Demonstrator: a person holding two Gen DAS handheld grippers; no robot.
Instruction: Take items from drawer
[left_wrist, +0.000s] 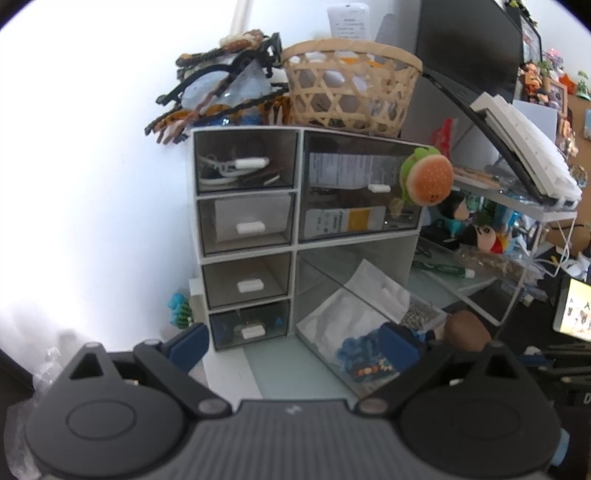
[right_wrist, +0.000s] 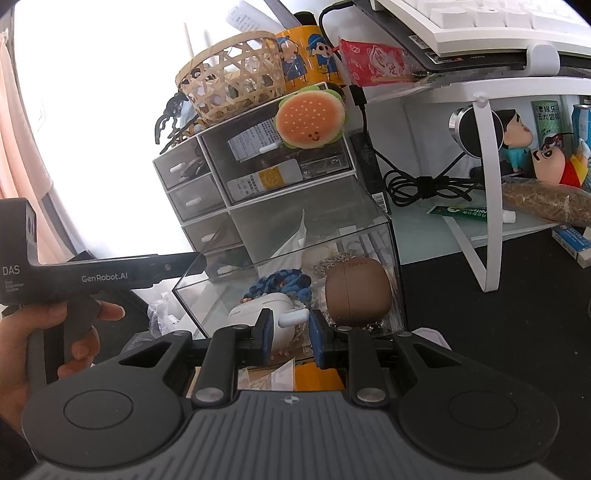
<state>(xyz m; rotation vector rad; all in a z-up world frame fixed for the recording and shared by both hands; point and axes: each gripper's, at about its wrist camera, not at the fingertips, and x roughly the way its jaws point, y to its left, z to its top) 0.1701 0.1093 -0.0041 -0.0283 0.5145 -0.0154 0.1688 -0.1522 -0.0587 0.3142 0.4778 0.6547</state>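
Note:
A clear drawer (right_wrist: 391, 266) stands pulled out of the bottom right of a white organizer (left_wrist: 299, 229). In it lie a brown egg-shaped case (right_wrist: 356, 291), a white case (right_wrist: 255, 314), blue braided beads (right_wrist: 280, 286), a metal chain (right_wrist: 332, 264) and white paper (left_wrist: 354, 314). My right gripper (right_wrist: 291, 326) is at the drawer's front, its blue pads closed narrowly on the white drawer handle (right_wrist: 293, 316). My left gripper (left_wrist: 295, 339) is wide open just above the drawer's left front part, with nothing between its fingers. From the right wrist view, the left gripper's (right_wrist: 192, 260) tip is at the drawer's left rim.
A woven basket (left_wrist: 351, 88) and hair clips (left_wrist: 221, 85) sit on top of the organizer. A burger plush (right_wrist: 312, 116) hangs at the upper drawer. A white riser (right_wrist: 491, 206) with cables, figurines and a tube stands to the right. A hand (right_wrist: 44, 332) holds the left gripper.

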